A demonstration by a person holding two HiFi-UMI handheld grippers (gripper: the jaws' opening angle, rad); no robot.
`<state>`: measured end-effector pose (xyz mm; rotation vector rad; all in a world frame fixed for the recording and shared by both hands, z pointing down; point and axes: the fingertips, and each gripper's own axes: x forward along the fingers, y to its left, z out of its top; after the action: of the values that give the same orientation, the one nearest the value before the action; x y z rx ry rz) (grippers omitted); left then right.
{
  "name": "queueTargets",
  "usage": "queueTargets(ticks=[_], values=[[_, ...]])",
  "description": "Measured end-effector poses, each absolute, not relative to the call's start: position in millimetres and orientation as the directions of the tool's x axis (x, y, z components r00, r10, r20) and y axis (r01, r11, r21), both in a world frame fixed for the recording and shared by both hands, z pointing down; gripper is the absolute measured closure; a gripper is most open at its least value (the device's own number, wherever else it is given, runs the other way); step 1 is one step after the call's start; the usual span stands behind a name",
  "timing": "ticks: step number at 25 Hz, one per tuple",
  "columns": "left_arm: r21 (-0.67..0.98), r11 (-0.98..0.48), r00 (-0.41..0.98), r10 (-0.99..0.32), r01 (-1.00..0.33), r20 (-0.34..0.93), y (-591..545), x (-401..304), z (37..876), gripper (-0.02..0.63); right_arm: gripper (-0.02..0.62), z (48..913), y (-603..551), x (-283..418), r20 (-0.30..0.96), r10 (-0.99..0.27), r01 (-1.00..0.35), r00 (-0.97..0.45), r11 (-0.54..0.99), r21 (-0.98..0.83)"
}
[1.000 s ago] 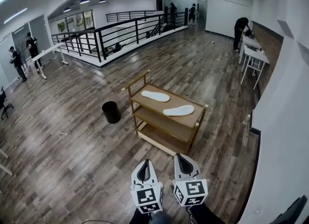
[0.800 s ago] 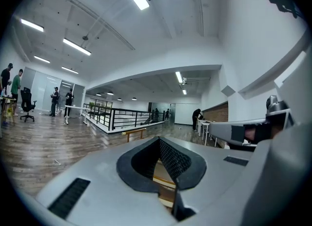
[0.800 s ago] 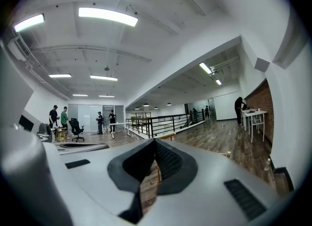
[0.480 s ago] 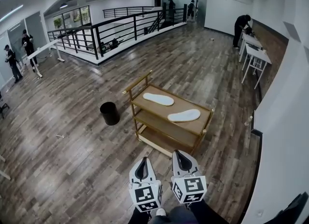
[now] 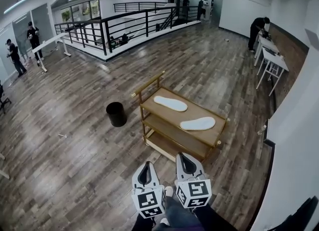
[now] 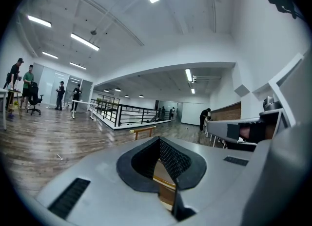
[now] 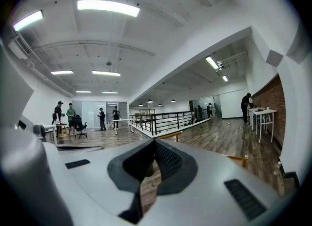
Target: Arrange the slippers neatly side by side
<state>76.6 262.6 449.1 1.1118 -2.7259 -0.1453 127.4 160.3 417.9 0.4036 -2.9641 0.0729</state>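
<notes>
Two white flat slippers [image 5: 170,103] apart on far wooden three-tier trolley [image 5: 189,110]; near, left gripper [image 5: 148,165] and right gripper [image 5: 183,156] closed, empty.

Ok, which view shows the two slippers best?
The head view: both white slippers lie apart on the cart top shelf, fully visible from above. The left and right gripper views catch only bits of the cart's wooden frame, and no slippers.

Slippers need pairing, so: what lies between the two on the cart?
Only bare cart top between the far slipper and the near slipper, seen in the head view.
</notes>
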Motion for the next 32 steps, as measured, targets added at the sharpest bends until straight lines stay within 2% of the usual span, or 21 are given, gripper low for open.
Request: queueTargets(ticks=[18, 23, 32], values=[[0.087, 0.709, -0.692, -0.703, -0.700, 0.166, 133, -98, 448, 0.609, 0.597, 440, 23, -38, 0.193, -0.297, -0.317, -0.935, 0.945, -0.081], [0.096, 0.663, -0.642, -0.745, -0.743, 0.178, 86, -108, 452, 0.609, 0.597, 442, -18, -39, 0.207, -0.352, -0.373, -0.913, 0.925, -0.070], [0.084, 0.501, -0.480, -0.857, -0.861, 0.189, -12, -101, 460, 0.609, 0.597, 452, -108, 7, 0.225, -0.575, -0.603, -0.787, 0.793, -0.082]])
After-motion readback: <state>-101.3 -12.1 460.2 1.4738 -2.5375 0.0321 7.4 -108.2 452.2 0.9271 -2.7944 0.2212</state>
